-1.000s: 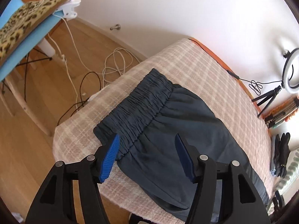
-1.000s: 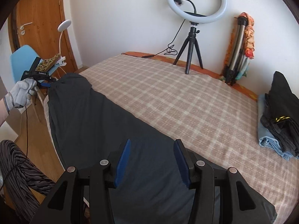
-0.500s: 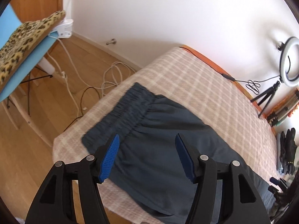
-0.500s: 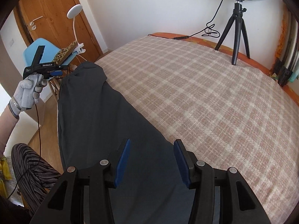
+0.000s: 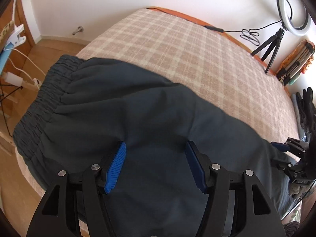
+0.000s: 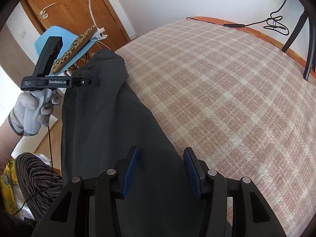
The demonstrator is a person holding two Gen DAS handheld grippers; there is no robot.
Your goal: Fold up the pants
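Dark navy pants [image 5: 122,114] lie flat along the near edge of a checked bed, with the elastic waistband [image 5: 39,98] at the left corner. My left gripper [image 5: 156,162] is open and empty, just above the seat part of the pants. My right gripper [image 6: 160,165] is open and empty over the leg part [image 6: 110,122]. The left gripper also shows in the right wrist view [image 6: 85,82], held by a gloved hand beside the waistband. The right gripper shows in the left wrist view [image 5: 284,150] at the far right over the pant leg.
The beige checked bedspread [image 5: 197,55] fills the far side. A ring light on a tripod [image 5: 276,31] stands at the back right, its cable [image 6: 256,22] along the orange edge. Dark folded clothes [image 5: 306,106] lie at the right. A blue chair [image 6: 65,45] stands left of the bed.
My left gripper has moved in from the waistband corner over the seat of the pants. My right gripper has tilted down toward the pant leg. Both stay open.
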